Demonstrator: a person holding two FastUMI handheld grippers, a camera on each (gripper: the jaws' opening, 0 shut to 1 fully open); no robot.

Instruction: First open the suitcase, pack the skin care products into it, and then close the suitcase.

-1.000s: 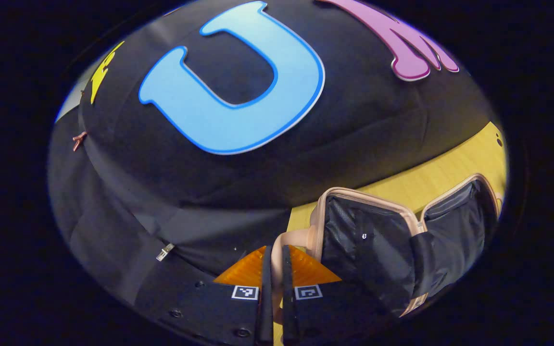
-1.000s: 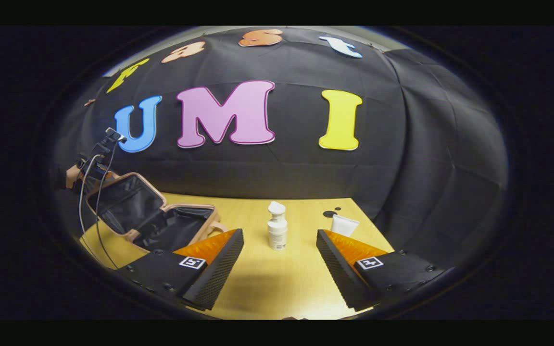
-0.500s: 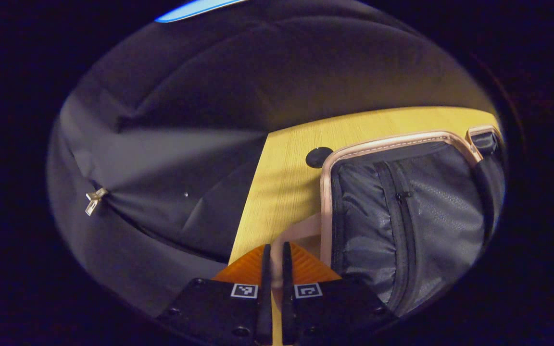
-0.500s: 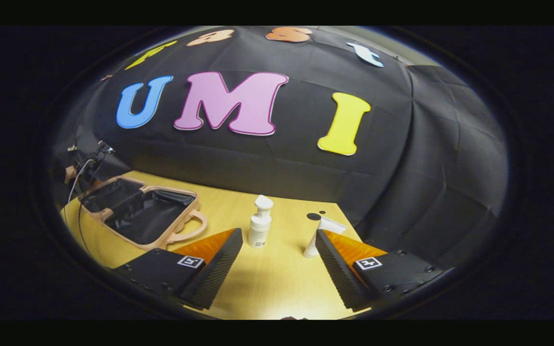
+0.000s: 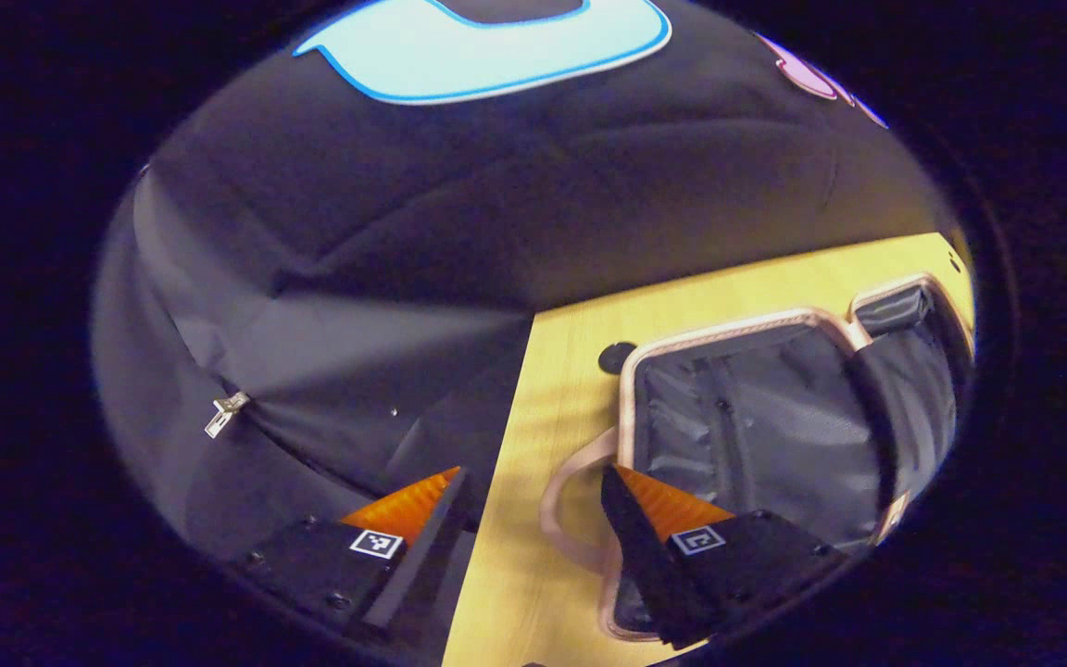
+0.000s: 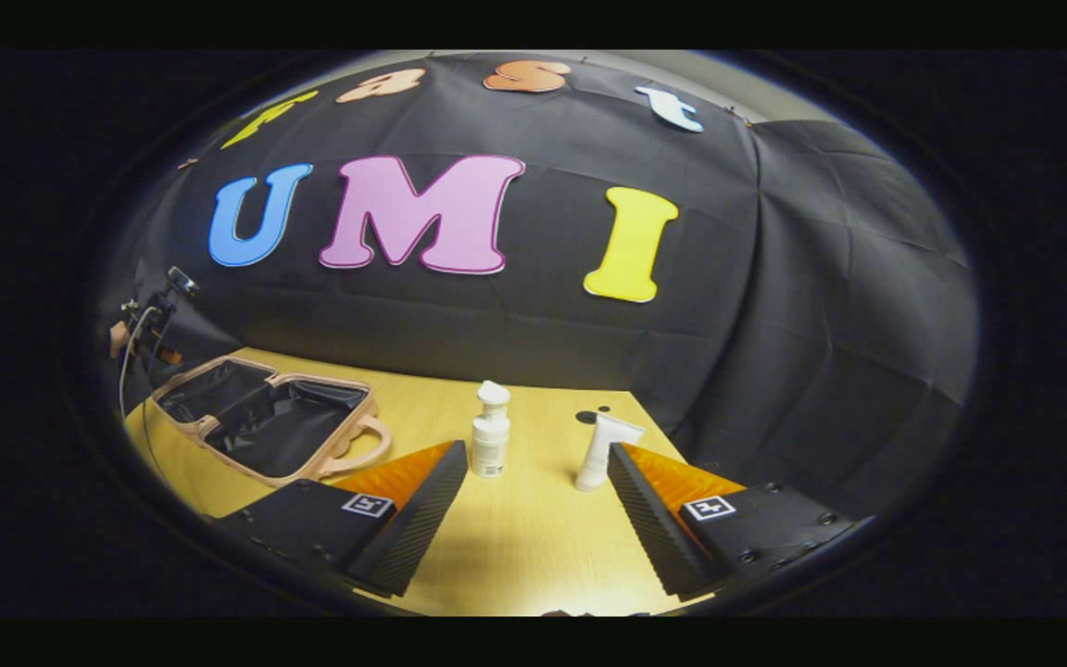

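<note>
Two claws work over a wooden table. At its left end the pink suitcase lies flat and open, its handle between the released left claw. Near the spread, empty right claw stand a white pump bottle and a white tube, apart.

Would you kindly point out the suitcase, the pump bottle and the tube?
suitcase [image 6: 260,429]: right gripper view, on its dark lining.
pump bottle [image 6: 490,445]: right gripper view, on its white body.
tube [image 6: 600,450]: right gripper view, on its middle.
</note>
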